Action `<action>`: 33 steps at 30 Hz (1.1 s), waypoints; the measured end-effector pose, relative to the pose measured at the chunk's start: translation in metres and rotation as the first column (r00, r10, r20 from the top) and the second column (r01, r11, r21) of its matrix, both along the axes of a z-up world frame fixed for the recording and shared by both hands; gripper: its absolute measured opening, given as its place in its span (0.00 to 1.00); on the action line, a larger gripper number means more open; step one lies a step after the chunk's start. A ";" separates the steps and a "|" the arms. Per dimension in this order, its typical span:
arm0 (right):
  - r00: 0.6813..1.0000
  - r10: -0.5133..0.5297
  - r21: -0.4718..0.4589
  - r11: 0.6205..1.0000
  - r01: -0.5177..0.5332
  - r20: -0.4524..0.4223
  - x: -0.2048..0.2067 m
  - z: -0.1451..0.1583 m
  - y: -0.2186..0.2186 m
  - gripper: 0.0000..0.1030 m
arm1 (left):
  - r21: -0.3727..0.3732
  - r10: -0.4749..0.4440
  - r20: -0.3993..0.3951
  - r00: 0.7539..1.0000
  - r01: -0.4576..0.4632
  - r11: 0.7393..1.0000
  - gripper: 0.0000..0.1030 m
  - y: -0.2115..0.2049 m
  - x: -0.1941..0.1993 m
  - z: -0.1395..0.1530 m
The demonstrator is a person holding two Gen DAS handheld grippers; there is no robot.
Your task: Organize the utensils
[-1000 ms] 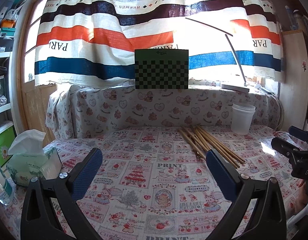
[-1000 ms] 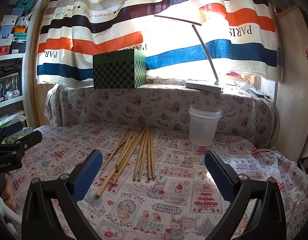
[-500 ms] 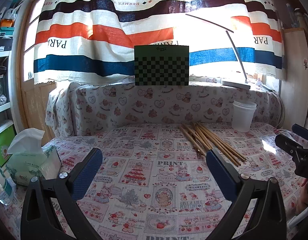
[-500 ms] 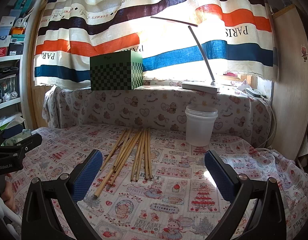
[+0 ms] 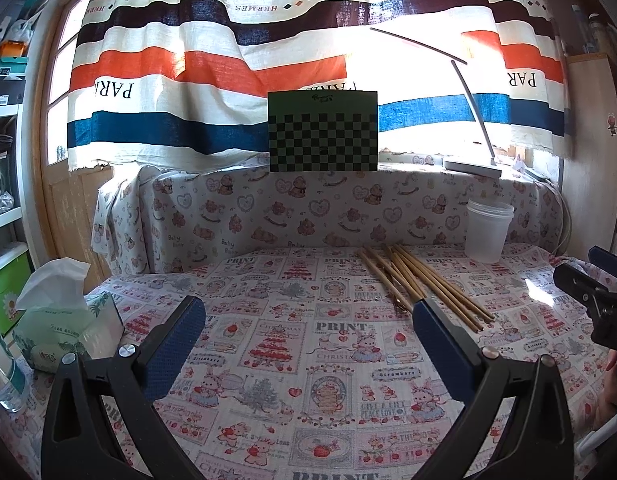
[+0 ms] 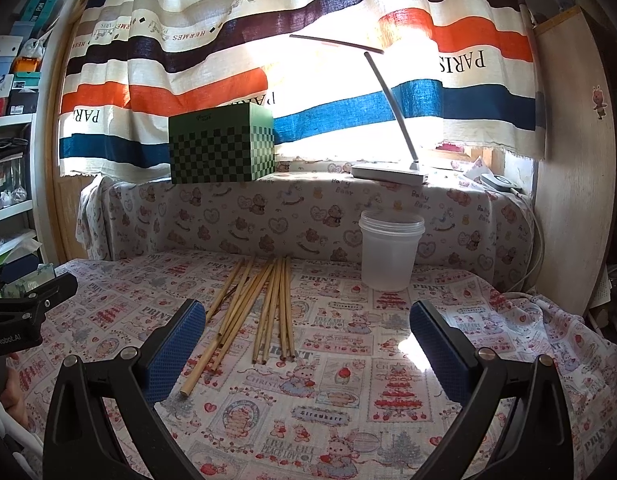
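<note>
Nearer now: tan bamboo chopsticks (image 6: 255, 312) (loose)

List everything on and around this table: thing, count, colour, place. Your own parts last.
chopsticks: about a dozen, tan, loose pile on the table's middle
plastic cup: one, clear, upright at the table's back, right of the chopsticks
tablecloth: one, white with red prints, over the table
checkered box: one, green, on the back ledge
desk lamp: one, white, on the ledge
tissue pack: one, green, table's left edge
curtain: one, striped, behind
left tongs: open, empty
right tongs: open, empty
</note>
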State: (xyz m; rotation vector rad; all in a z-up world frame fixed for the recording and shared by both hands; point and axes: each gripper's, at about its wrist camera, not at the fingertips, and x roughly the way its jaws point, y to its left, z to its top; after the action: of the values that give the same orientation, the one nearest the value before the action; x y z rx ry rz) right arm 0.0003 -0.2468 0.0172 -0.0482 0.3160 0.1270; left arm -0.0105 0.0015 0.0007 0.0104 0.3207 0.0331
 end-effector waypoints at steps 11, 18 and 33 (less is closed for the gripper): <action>0.999 -0.048 0.002 0.999 0.048 -0.001 0.000 0.001 -0.005 1.00 | -0.002 -0.002 0.017 1.000 0.002 1.000 1.00 -0.001 -0.002 0.002; 0.992 -0.128 0.018 0.992 0.128 -0.004 0.000 0.002 -0.016 1.00 | -0.019 -0.014 0.025 1.000 0.014 1.000 1.00 0.002 -0.003 0.002; 0.970 -0.239 -0.081 0.967 0.242 0.046 0.018 0.029 -0.023 1.00 | 0.097 0.012 0.168 0.986 -0.028 0.995 1.00 0.006 0.002 0.052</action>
State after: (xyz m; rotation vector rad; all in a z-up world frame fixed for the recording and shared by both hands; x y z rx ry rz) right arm 0.0183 -0.2698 0.0465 -0.0970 0.2887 -0.1292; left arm -0.0083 0.0073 0.0526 0.1020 0.1510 0.0694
